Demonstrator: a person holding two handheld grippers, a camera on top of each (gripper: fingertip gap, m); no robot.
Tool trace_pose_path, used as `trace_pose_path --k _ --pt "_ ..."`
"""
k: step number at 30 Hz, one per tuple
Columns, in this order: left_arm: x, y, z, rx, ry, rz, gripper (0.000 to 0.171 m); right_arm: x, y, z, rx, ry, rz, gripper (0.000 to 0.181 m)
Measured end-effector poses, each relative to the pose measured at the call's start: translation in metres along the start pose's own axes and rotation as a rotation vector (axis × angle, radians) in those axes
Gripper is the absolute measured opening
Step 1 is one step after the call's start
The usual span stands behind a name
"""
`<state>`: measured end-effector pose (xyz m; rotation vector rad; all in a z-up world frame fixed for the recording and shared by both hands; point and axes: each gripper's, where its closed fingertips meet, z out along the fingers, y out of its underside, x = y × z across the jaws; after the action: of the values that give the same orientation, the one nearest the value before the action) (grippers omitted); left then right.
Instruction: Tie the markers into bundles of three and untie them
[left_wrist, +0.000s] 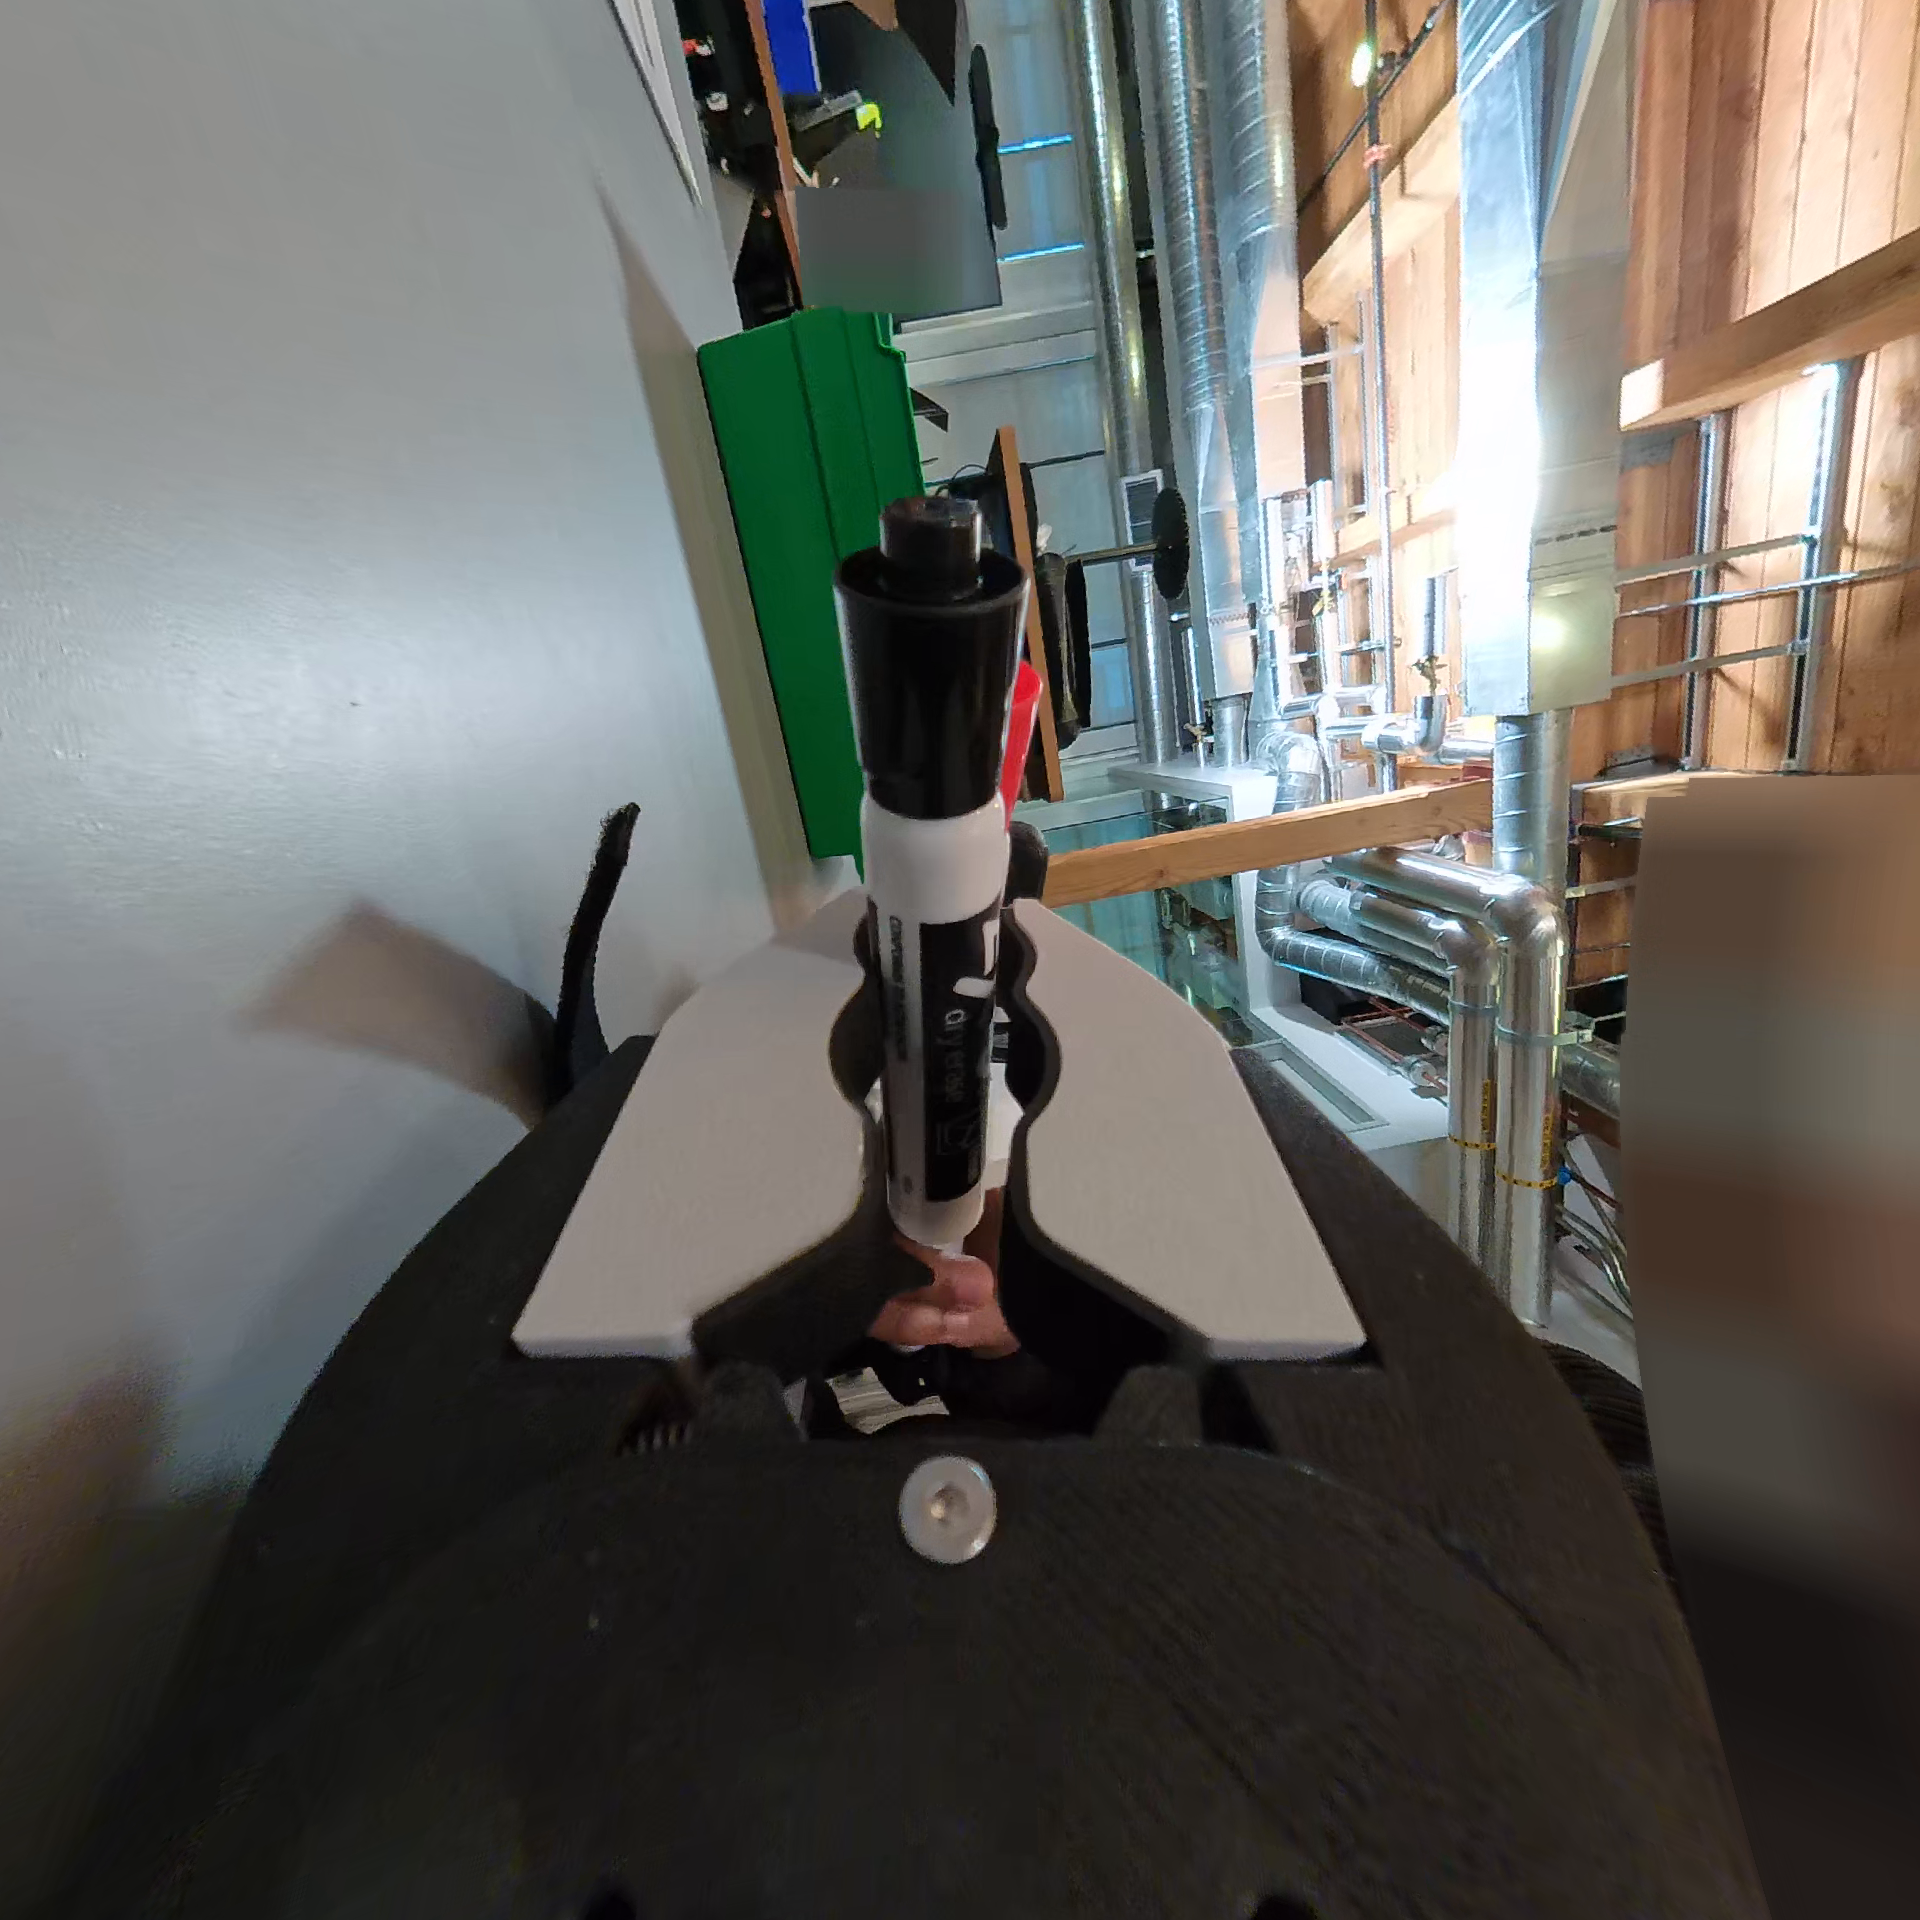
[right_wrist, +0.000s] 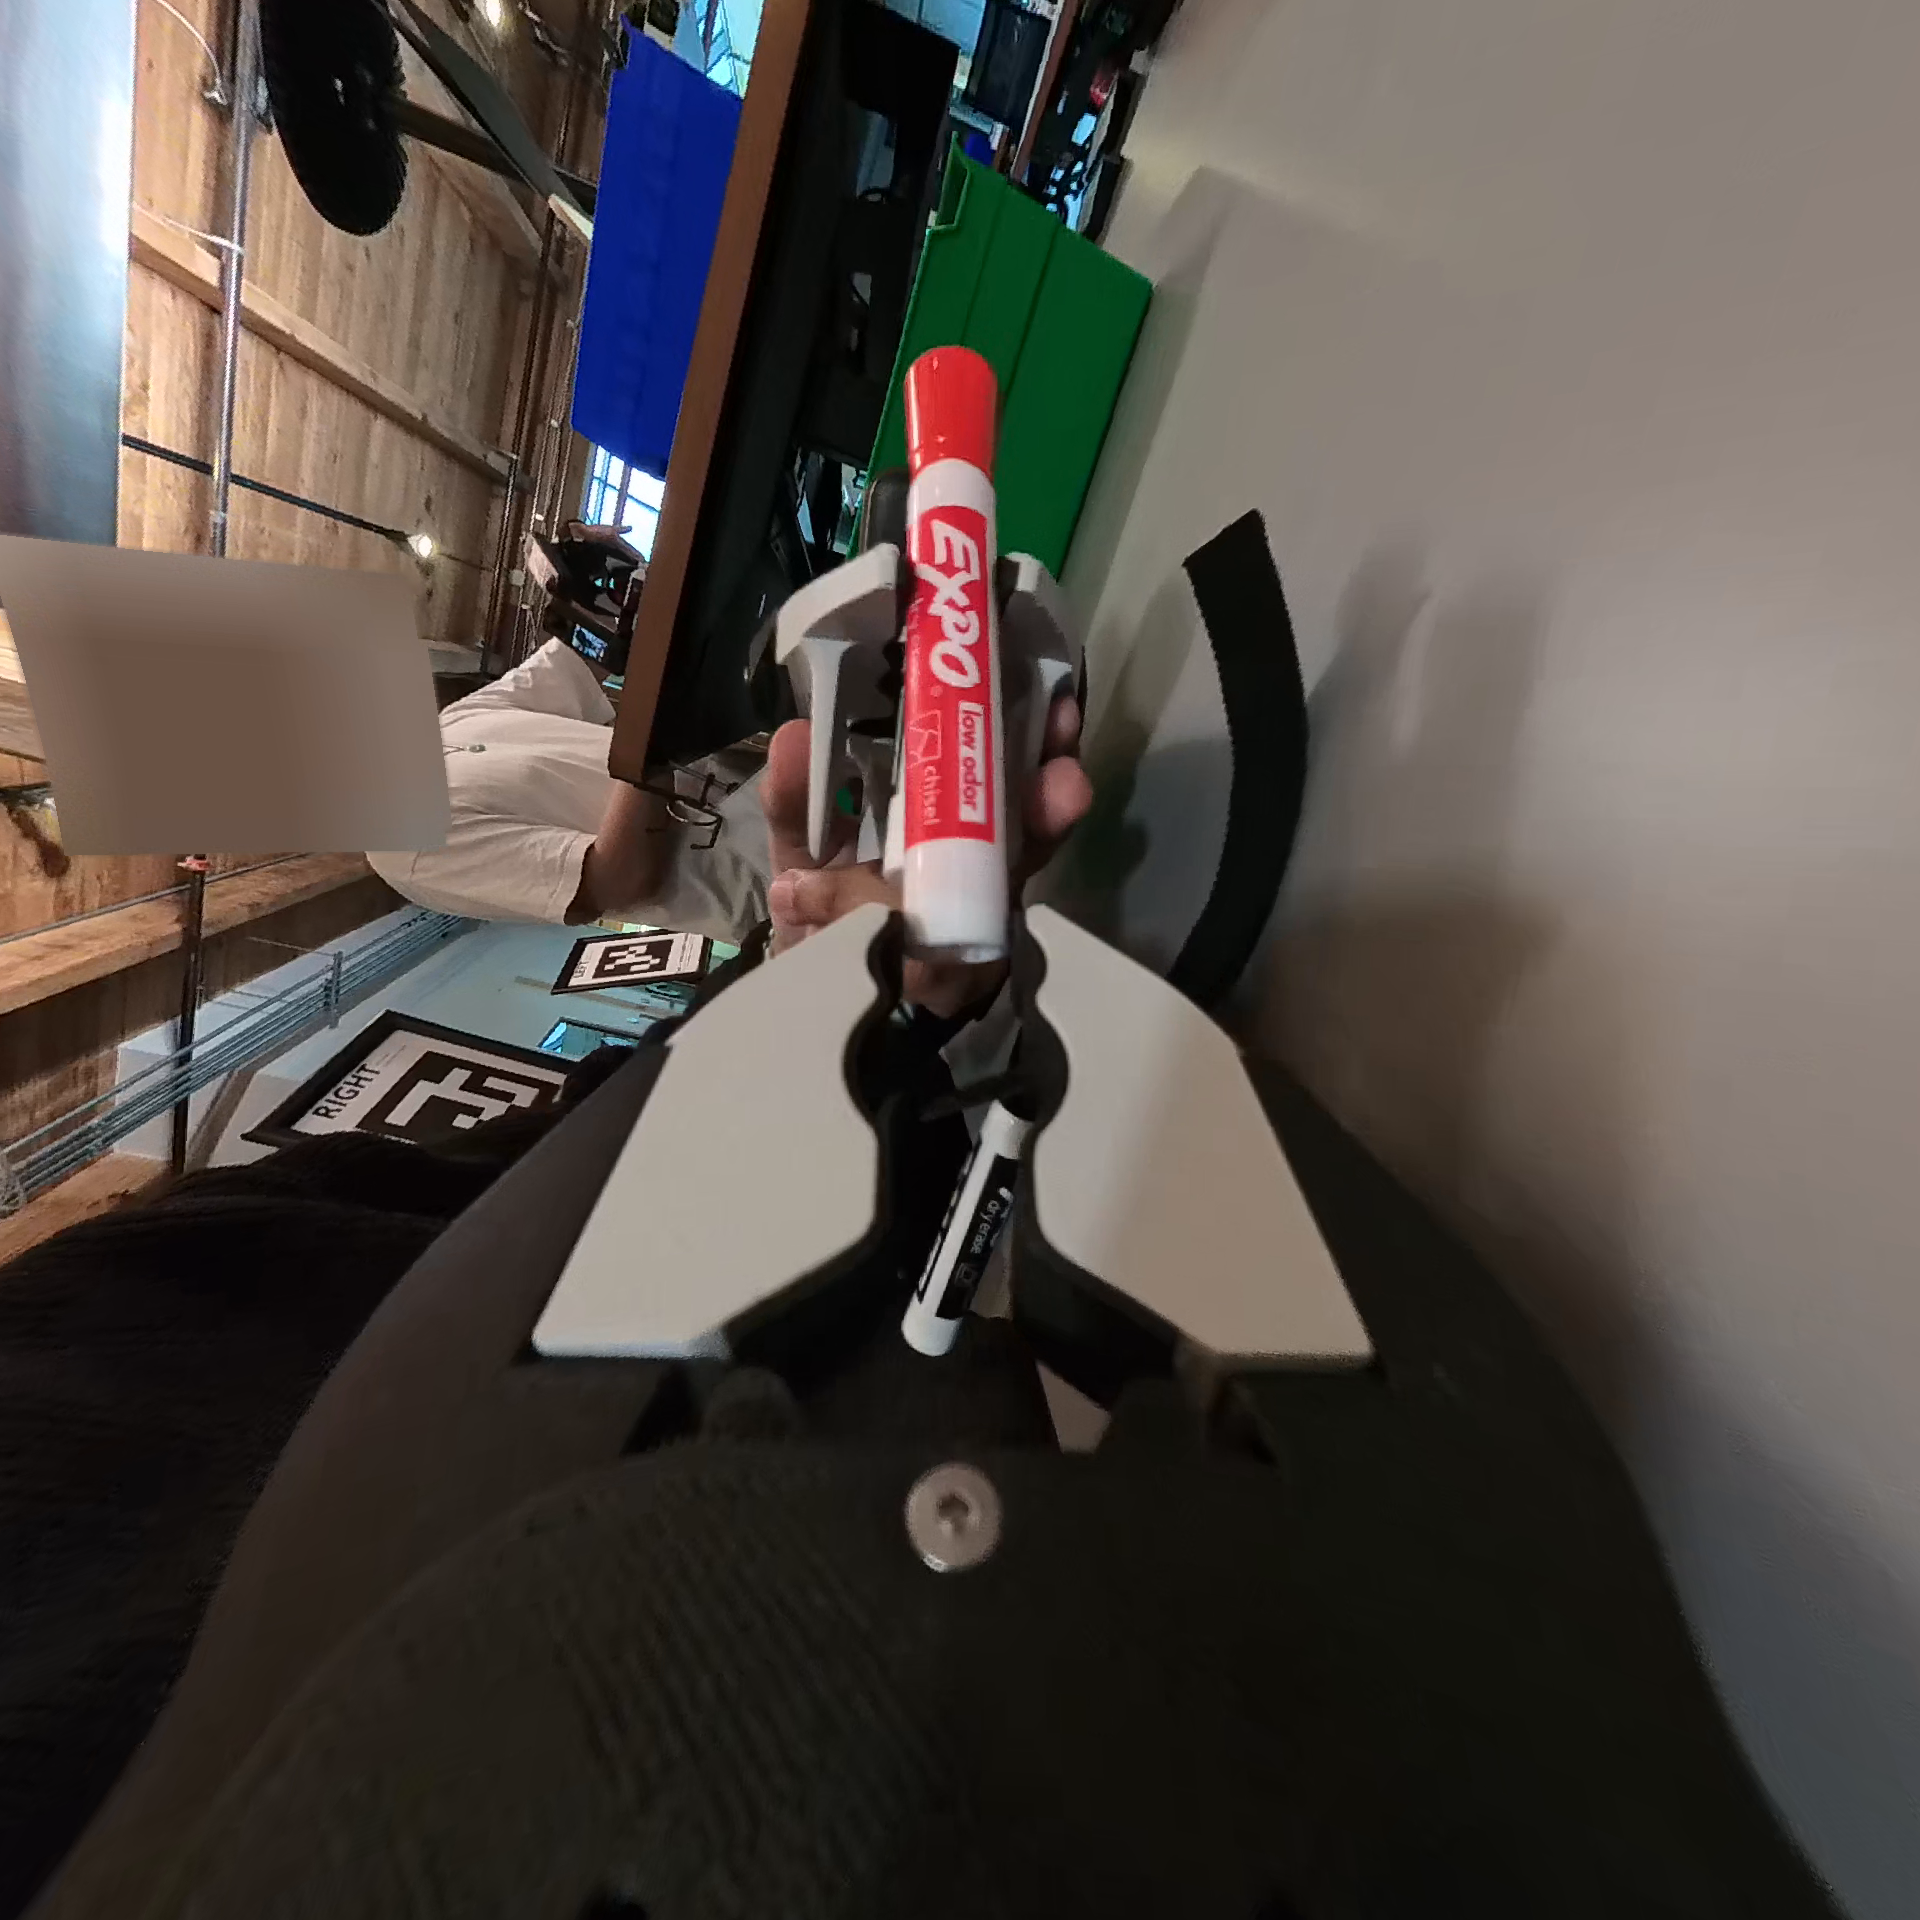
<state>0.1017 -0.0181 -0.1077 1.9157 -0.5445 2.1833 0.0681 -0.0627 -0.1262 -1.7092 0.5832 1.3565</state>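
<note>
Both views are rolled sideways. My left gripper (left_wrist: 940, 935) is shut on a black-capped marker (left_wrist: 935, 727), which lies lengthwise between the white fingers with its cap pointing away. A red cap (left_wrist: 1023, 727) shows just behind it. My right gripper (right_wrist: 956, 935) is shut at its tips on the tail end of a red marker (right_wrist: 951, 665), whose cap points away. Beyond it, a hand (right_wrist: 800, 831) holds the left gripper, whose fingers (right_wrist: 831, 634) flank the red marker. The black marker (right_wrist: 966, 1236) shows through the right gripper's finger gap. A black strap (left_wrist: 597, 935) (right_wrist: 1247, 748) lies on the pale table (left_wrist: 260, 623) (right_wrist: 1558, 623).
A green bin (left_wrist: 810, 582) (right_wrist: 1018, 343) stands on the table beyond the grippers. A person in a light shirt (right_wrist: 520, 790) sits farther off. Framed black-and-white tag boards (right_wrist: 436, 1091) lie at the left. Metal pipes (left_wrist: 1455, 935) and a wooden rail (left_wrist: 1247, 831) are far behind. The grippers' ends are close to 6 centimeters from one another.
</note>
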Motion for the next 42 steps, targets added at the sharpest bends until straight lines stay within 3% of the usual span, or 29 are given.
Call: trace_pose_path --k 36,39,42 --pt "0.001 0.012 0.007 -0.054 0.013 0.0 0.019 -0.004 -0.003 -0.001 0.014 -0.027 0.034 0.025" --pt "0.0 0.002 0.002 -0.017 0.008 0.0 0.019 -0.006 -0.007 -0.006 0.027 0.005 -0.04 0.043" --pt "-0.001 -0.008 -0.004 0.024 0.001 -0.001 0.019 -0.011 -0.005 -0.01 -0.013 0.123 -0.288 0.05"
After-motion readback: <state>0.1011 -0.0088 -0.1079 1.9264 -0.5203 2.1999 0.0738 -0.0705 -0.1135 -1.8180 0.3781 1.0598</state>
